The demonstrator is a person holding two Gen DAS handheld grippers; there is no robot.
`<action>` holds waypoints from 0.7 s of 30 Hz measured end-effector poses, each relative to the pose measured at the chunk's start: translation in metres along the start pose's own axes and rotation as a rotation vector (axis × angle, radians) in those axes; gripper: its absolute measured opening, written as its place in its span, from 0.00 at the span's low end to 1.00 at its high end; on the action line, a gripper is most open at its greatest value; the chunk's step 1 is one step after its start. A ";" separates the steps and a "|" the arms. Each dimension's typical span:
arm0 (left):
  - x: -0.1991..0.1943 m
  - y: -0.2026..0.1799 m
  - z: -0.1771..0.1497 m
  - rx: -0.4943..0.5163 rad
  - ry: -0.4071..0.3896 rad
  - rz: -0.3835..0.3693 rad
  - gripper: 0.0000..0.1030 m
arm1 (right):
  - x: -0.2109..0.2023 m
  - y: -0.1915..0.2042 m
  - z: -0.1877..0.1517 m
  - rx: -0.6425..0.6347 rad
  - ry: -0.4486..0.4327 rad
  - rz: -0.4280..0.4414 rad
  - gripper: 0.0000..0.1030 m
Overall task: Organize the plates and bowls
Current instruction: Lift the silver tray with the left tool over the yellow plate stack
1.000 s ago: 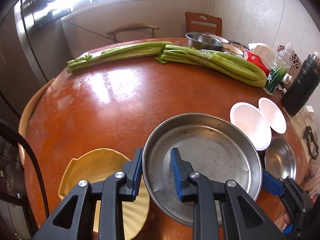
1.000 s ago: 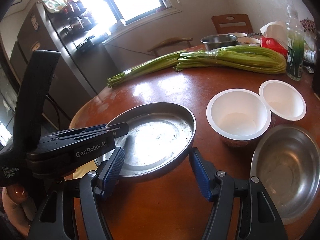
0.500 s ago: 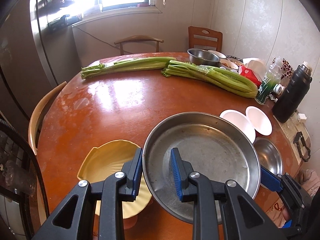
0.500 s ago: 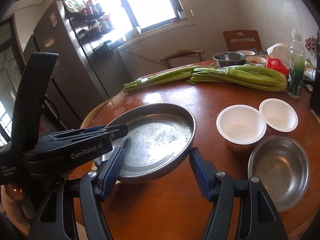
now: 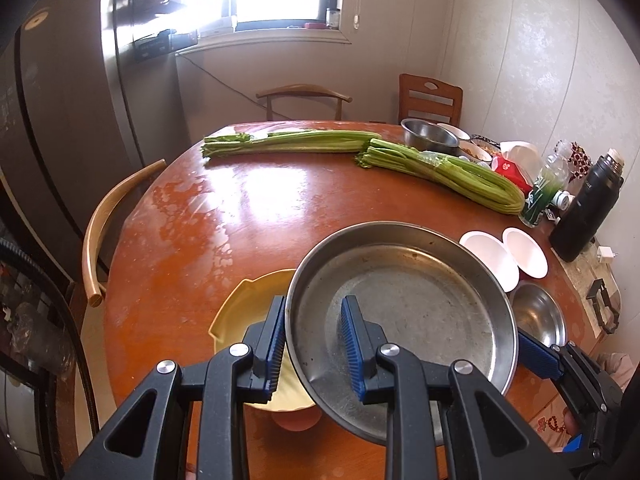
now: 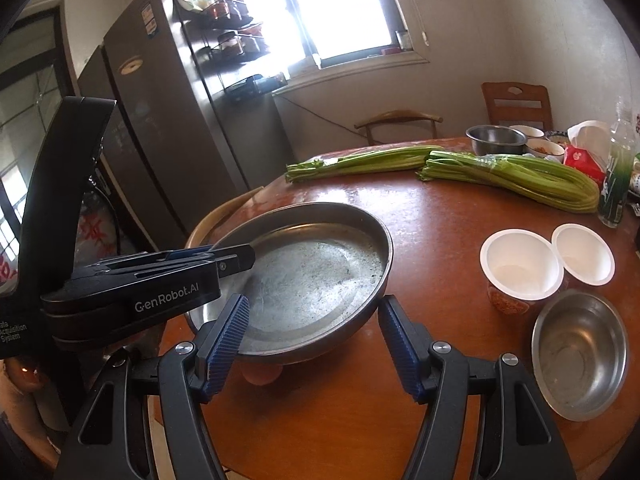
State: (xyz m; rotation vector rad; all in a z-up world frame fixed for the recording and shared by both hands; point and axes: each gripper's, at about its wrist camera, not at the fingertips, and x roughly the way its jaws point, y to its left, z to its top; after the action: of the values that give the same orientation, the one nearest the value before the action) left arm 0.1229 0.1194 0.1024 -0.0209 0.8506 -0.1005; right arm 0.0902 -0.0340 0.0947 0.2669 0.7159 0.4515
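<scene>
We see the left gripper [image 5: 312,350] with its jaws pinching the near rim of the steel pan [image 5: 416,304], lower centre of the left wrist view, raised over the yellow plate [image 5: 244,304] on the worktop [image 5: 260,208]. The right gripper [image 6: 312,344] has its jaws spread, one pad over the pan's rim, the other outside it, neither gripping. The white bowls [image 6: 520,264] and small steel bowl [image 6: 580,352] sit lower right.

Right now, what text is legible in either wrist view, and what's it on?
"GenRobot.AI": side of the left gripper, seen in the right wrist view.
"Data Acquisition System", first letter cut off: black body of that same gripper, at the picture's left edge.
Red packet: white round mark, unreadable.
Green bottle: white print on the label, too blurred.
Fridge: stickers near the top, too small.
Paper cup: red pattern, no legible words.
</scene>
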 end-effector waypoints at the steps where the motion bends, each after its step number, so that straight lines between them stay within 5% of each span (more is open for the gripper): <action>1: 0.001 0.004 -0.002 -0.006 0.006 0.002 0.26 | 0.002 0.002 -0.001 -0.006 0.002 0.001 0.67; 21: 0.044 0.051 -0.031 -0.095 0.069 0.006 0.26 | 0.054 0.023 -0.018 -0.077 0.075 0.003 0.67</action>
State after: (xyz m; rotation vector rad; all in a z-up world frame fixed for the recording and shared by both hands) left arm 0.1326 0.1670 0.0463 -0.1040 0.9237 -0.0553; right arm 0.1069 0.0129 0.0601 0.1792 0.7696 0.4926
